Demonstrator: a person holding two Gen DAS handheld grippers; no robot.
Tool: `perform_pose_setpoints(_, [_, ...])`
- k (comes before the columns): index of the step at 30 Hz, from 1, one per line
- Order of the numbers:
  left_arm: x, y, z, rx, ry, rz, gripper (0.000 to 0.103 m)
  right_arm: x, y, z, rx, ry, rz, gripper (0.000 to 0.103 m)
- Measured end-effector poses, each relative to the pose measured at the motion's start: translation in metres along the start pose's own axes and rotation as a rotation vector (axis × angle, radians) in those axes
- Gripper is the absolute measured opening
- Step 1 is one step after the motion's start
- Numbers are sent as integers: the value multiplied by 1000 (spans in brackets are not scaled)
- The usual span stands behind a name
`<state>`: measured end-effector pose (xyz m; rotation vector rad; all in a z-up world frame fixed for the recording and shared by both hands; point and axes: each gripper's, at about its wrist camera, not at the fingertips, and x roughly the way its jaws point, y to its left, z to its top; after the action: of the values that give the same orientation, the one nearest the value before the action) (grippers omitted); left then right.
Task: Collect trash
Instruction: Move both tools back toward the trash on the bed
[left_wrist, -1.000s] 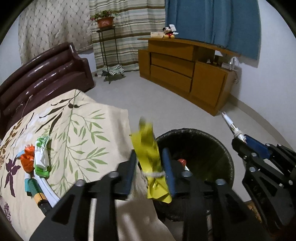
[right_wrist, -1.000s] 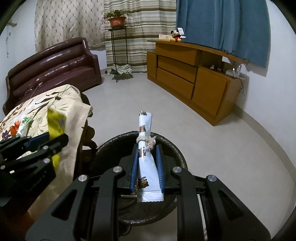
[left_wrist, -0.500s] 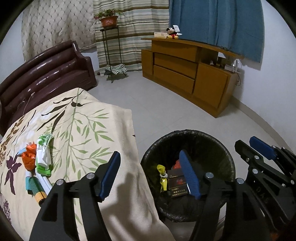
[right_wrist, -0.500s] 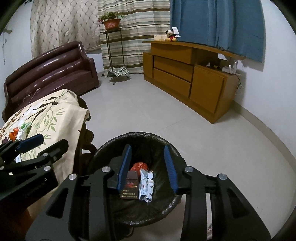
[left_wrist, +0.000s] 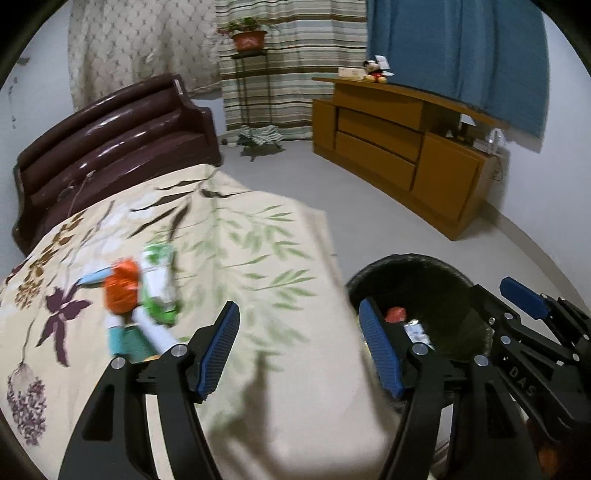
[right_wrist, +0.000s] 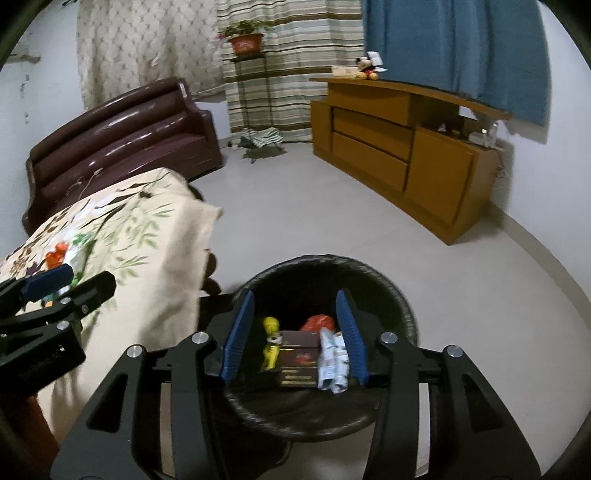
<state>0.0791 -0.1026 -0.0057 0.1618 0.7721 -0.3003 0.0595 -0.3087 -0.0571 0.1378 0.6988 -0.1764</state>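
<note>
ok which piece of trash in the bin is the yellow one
The knotted yellow wrapper, at the left of the black bin. Beside it lie a dark brown box, a white-blue packet and an orange-red scrap.

You are looking at a dark brown sofa (left_wrist: 110, 136) standing against the far wall, behind the table's leaf-print cloth (left_wrist: 236, 266). A potted plant (right_wrist: 245, 38) is sitting on a thin metal stand (right_wrist: 255, 107) before the striped curtain (left_wrist: 291, 66). A wooden cabinet (right_wrist: 399, 147) is running along the right wall under a blue curtain (right_wrist: 454, 48), and a Mickey toy (left_wrist: 375, 72) is resting on its top.
</note>
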Motion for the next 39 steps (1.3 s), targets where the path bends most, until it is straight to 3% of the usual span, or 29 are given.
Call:
perform_pose_setpoints(15, [2, 81, -23, -119, 65, 143, 66, -6, 66, -5, -87, 25, 109, 45])
perform_pose_setpoints(39, [-2, 115, -44, -156, 126, 134, 66, -8, 95, -9, -138, 47, 147, 46])
